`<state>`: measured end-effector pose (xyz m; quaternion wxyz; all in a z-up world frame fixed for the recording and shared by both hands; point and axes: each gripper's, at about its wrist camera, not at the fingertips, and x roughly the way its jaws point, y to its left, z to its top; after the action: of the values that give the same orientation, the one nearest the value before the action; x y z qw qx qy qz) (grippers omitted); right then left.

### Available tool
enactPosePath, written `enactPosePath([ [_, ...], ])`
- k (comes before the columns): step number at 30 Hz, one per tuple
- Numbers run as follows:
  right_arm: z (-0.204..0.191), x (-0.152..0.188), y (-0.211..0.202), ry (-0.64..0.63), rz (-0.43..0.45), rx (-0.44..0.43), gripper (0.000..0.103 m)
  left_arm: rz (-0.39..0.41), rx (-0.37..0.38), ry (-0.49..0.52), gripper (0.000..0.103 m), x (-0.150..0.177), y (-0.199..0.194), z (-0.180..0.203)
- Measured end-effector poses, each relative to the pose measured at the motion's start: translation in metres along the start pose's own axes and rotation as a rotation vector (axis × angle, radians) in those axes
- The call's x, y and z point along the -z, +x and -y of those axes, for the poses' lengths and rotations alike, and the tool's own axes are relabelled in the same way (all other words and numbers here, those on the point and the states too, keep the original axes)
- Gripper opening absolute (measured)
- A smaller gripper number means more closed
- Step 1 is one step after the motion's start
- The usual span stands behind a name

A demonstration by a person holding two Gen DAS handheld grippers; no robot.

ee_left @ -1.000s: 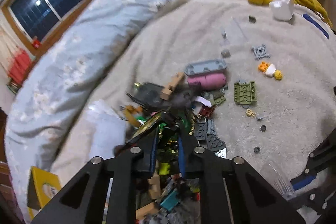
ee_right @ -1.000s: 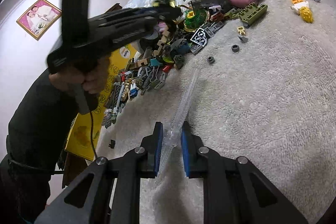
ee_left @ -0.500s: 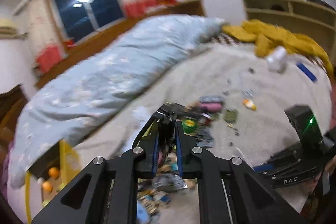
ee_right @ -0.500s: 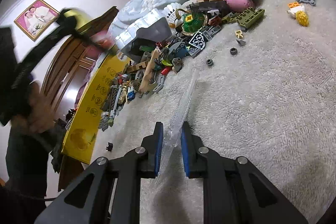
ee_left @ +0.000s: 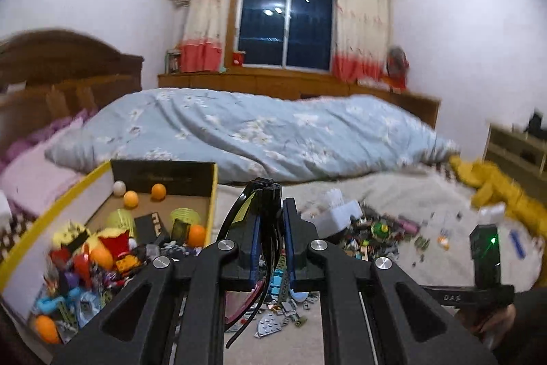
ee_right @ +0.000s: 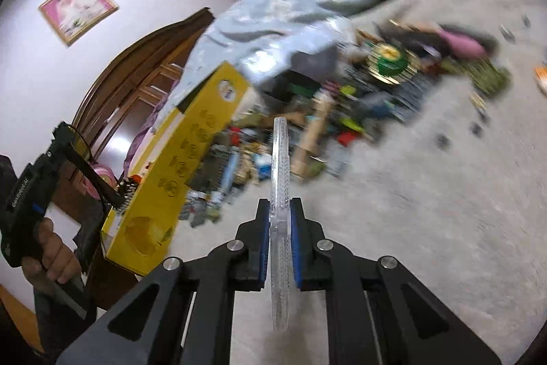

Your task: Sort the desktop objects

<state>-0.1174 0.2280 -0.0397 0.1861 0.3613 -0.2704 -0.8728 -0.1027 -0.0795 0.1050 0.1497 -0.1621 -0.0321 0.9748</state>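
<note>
My left gripper [ee_left: 270,211] is shut on a folded pair of black-framed glasses [ee_left: 261,190] whose arms hang down below the pads. It hovers beside the right wall of a yellow box [ee_left: 213,194] full of toys and orange balls. My right gripper [ee_right: 280,214] holds a clear, textured plastic strip [ee_right: 281,159] edge-on above the grey blanket [ee_right: 427,228], and its jaws are closing tighter on it. The right wrist view shows the glasses [ee_right: 99,180] at the far left, near the yellow box [ee_right: 191,139]. A pile of small bricks [ee_left: 376,235] lies on the blanket.
A light blue quilt [ee_left: 273,132] lies along the far side of the bed. The brick pile [ee_right: 376,91] spreads beside the box. A yellow knitted garment [ee_left: 495,194] lies at the right. A person's hand [ee_right: 51,248] grips the left tool.
My left gripper lifted the glasses off the brick pile, swung left to the yellow box and rolled level. My right gripper raised the clear strip off the blanket.
</note>
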Motion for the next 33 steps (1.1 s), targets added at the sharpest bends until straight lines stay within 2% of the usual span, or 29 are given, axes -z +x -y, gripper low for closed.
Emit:
enactPosePath([
  [2,-0.018,-0.003,0.003,-0.035,0.012,-0.01,0.01,0.028,0.017,-0.033,0.013,0.001,-0.009,-0.018],
  [4,-0.033,-0.006,0.006,-0.07,0.019,-0.017,0.01,0.06,0.089,-0.085,0.012,0.002,-0.014,-0.032],
  [5,-0.04,-0.006,0.007,-0.09,0.023,-0.02,0.01,0.074,0.148,-0.138,0.012,0.0,-0.015,-0.042],
  [7,-0.05,-0.006,0.011,-0.122,0.025,-0.018,0.01,0.044,0.251,-0.217,0.012,-0.003,-0.008,-0.052],
  [8,-0.054,-0.005,0.013,-0.137,0.023,-0.014,0.01,0.011,0.279,-0.224,0.012,-0.005,-0.002,-0.052],
  [10,-0.055,-0.005,0.019,-0.143,0.012,-0.005,0.01,-0.052,0.288,-0.184,0.012,-0.005,0.012,-0.039],
  [13,-0.047,-0.004,0.024,-0.139,-0.005,0.016,0.01,-0.108,0.228,-0.034,0.012,0.009,0.027,0.001],
  [16,-0.031,-0.002,0.027,-0.12,-0.018,0.037,0.01,-0.165,0.272,0.049,0.012,0.041,0.042,0.037],
  [19,-0.017,-0.001,0.029,-0.093,-0.05,0.058,0.01,-0.227,0.278,0.107,0.012,0.064,0.054,0.059],
  [21,-0.011,-0.001,0.025,-0.091,-0.049,0.056,0.01,-0.266,0.305,0.104,0.013,0.071,0.063,0.064],
  [23,-0.008,-0.001,0.023,-0.099,-0.056,0.062,0.01,-0.342,0.398,0.091,0.013,0.076,0.074,0.071],
  [25,-0.006,0.001,0.02,-0.106,-0.051,0.067,0.01,-0.425,0.481,0.114,0.021,0.084,0.084,0.083],
  [26,-0.005,0.002,0.019,-0.107,-0.051,0.073,0.01,-0.442,0.473,0.145,0.022,0.087,0.085,0.091],
  [28,0.001,0.003,0.02,-0.095,-0.058,0.081,0.01,-0.427,0.464,0.209,0.024,0.088,0.075,0.104],
  [29,0.004,0.004,0.02,-0.088,-0.062,0.084,0.01,-0.408,0.493,0.222,0.024,0.087,0.068,0.108],
  [31,0.011,0.005,0.022,-0.074,-0.071,0.091,0.01,-0.369,0.54,0.219,0.028,0.082,0.053,0.105],
  [33,0.018,0.005,0.022,-0.06,-0.074,0.08,0.01,-0.334,0.519,0.213,0.031,0.077,0.043,0.096],
])
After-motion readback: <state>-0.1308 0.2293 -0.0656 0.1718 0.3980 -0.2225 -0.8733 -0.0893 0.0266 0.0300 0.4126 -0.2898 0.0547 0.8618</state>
